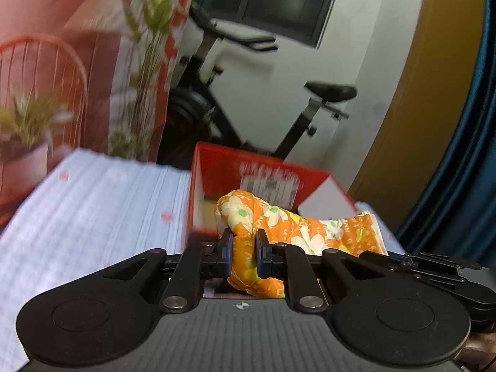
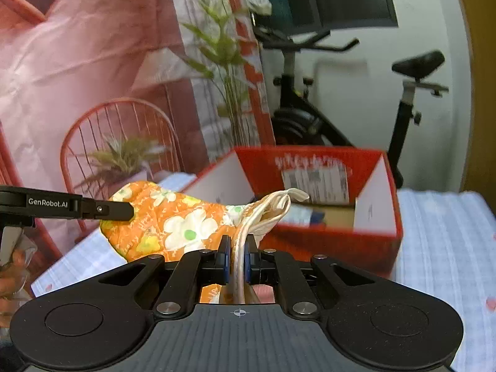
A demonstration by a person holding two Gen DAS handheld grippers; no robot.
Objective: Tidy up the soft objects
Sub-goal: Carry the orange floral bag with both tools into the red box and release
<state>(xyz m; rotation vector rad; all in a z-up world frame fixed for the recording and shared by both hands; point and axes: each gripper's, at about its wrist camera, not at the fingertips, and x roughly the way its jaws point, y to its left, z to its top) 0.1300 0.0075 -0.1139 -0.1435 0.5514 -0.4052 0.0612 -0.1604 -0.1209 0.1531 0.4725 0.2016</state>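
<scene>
An orange oven mitt (image 1: 279,217) with white and yellow flowers hangs between my two grippers, lifted above the surface. In the left wrist view my left gripper (image 1: 243,248) is shut on a bunched orange part of it. The right wrist view shows my right gripper (image 2: 238,254) shut on the mitt's (image 2: 186,220) cream-coloured cuff edge, whose loop sticks up past the pads. The left gripper's finger (image 2: 124,210) reaches in from the left onto the mitt's far end. An open red cardboard box (image 2: 384,238) stands just behind the mitt.
The box (image 1: 217,161) rests on a pale blue-white checked cloth (image 1: 93,210) that spreads to both sides (image 2: 449,248). Behind it hangs a pink printed backdrop (image 1: 62,62) with plants, and a black exercise bike (image 2: 403,108) stands against the white wall.
</scene>
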